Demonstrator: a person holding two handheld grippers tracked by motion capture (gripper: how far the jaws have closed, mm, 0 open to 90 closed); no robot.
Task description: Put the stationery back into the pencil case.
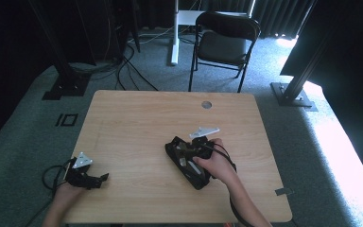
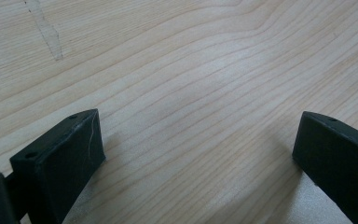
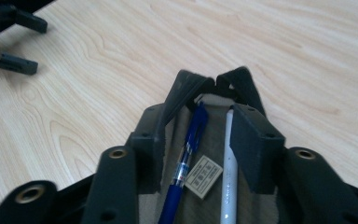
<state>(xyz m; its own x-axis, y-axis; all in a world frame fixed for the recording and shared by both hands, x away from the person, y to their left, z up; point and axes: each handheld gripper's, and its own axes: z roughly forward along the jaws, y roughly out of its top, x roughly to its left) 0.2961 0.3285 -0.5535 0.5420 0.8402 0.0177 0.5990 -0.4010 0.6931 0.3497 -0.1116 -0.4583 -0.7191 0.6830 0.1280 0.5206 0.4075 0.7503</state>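
An open black pencil case (image 1: 189,163) lies on the wooden table (image 1: 137,118), right of the middle. Inside it are a blue pen (image 3: 186,154), a white pen (image 3: 228,177) and a small tan printed eraser (image 3: 204,176). My right gripper (image 1: 186,152) hangs over the case mouth (image 3: 191,86), open. Its jaws (image 3: 196,126) straddle the pens without pressing on them. My left gripper (image 1: 100,180) rests near the table's front left edge. In its own view it (image 2: 198,140) is wide open over bare wood. From the right gripper view it (image 3: 35,44) appears far off.
A round grommet hole (image 1: 206,104) is set in the table's far edge. A black folding chair (image 1: 224,42) stands behind the table. Cables (image 1: 132,71) and black frame posts (image 1: 293,90) are on the carpet around it.
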